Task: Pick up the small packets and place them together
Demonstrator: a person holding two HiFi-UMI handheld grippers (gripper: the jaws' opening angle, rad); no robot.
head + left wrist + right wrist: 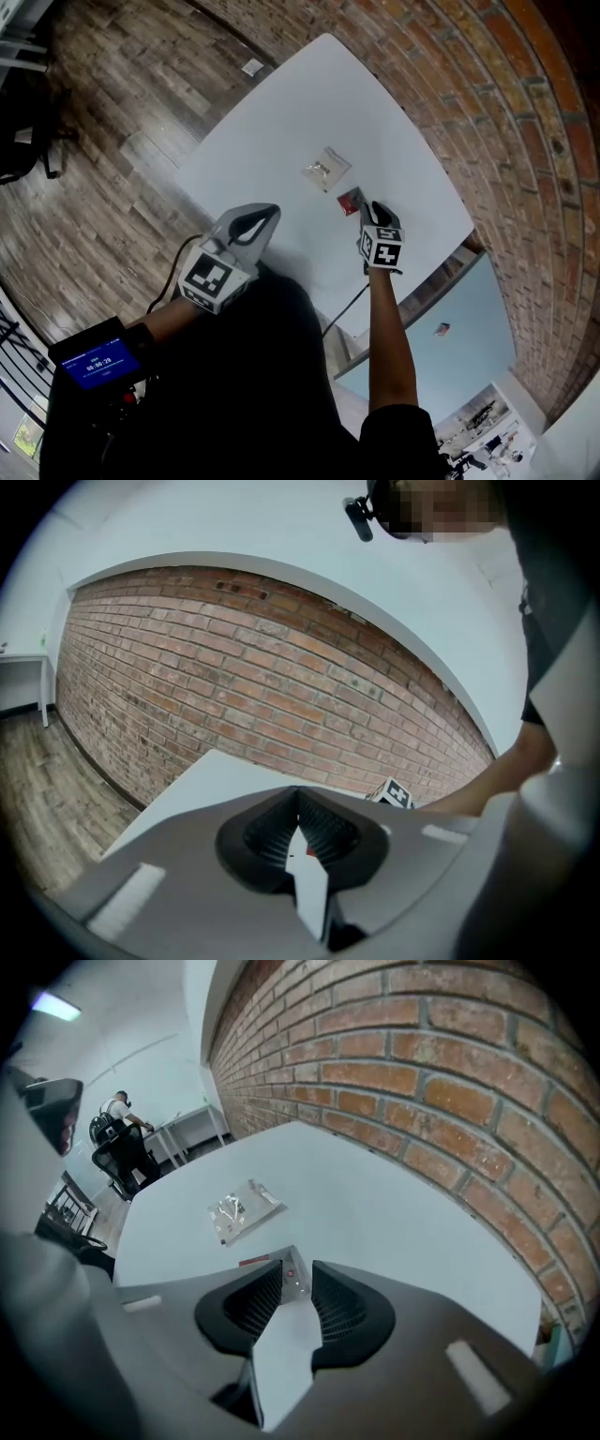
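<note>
Left gripper (298, 797) jaws closed; right gripper (297, 1266) jaws parted over red-marked clear packet (350, 200).

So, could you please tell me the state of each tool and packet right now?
left tool: jaws shut, empty, held above the table.
right tool: jaws apart, pointing down at the red packet, not gripping it.
red packet: lying on the table at the right tool's tips.
clear packet: lying flat on the table, apart from the red packet, untouched.
</note>
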